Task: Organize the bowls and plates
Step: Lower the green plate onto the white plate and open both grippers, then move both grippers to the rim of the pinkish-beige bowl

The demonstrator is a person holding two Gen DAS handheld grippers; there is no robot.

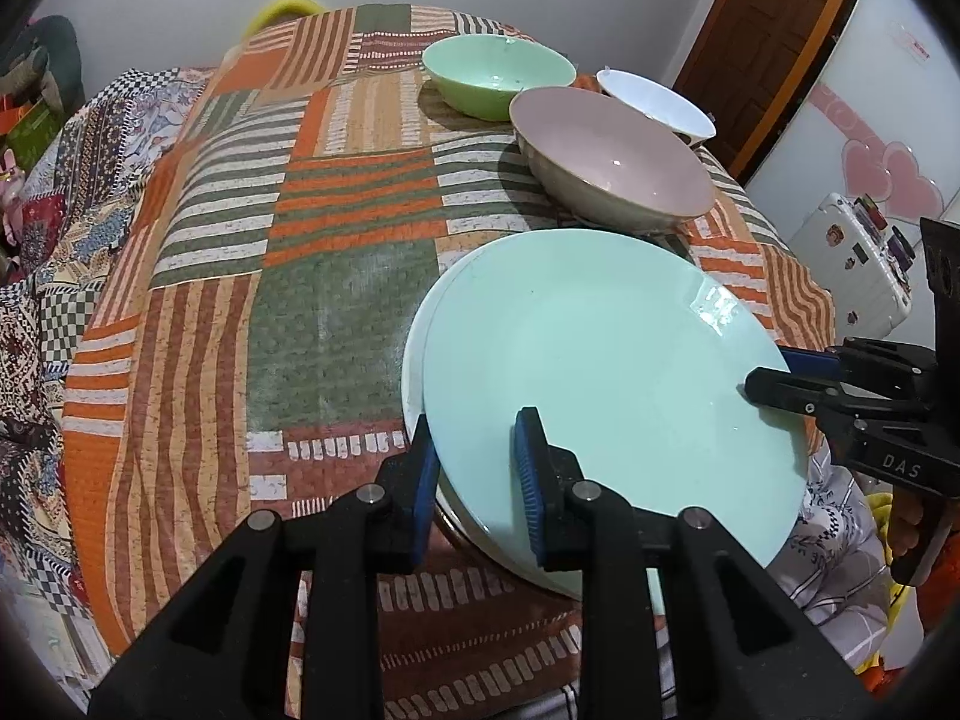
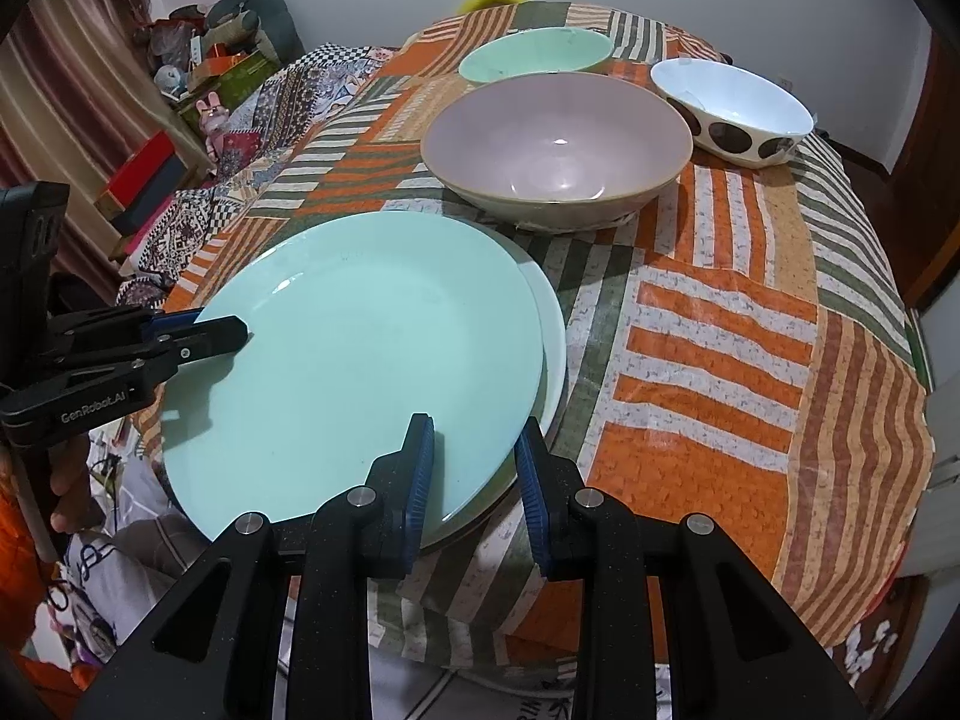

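Left wrist view: patchwork cloth [image 1: 336, 252] on the left, plates and bowls on the right.
Left gripper [image 1: 474, 474]: pinching the near left rim of the mint plate [image 1: 606, 372], one blue pad under the rim, one on top.
Mint plate: lying on a white plate [image 1: 413, 360] of which only a thin edge shows at the left; both at the near edge of the table.
Green bowl [image 1: 498, 75]: upright, at the far side.
Pink bowl [image 1: 612, 156]: upright, just behind the plates.
White bowl [image 1: 657, 102]: behind the pink bowl, near it.
Right gripper [image 1: 762, 375]: at the right rim of the mint plate, jaws nearly together around it.

Right wrist view: same table from the other side.
Left gripper [image 2: 231, 327]: at the left rim of the mint plate [image 2: 360, 348].
Right gripper [image 2: 474, 468]: pinching the near right rim, one pad above, one below.
White plate [image 2: 555, 330]: crescent under the right side of the mint plate.
Green bowl [image 2: 534, 54]: far, middle.
Pink bowl [image 2: 555, 138]: behind the plates.
White bowl [image 2: 732, 102]: brown dots outside, far right.
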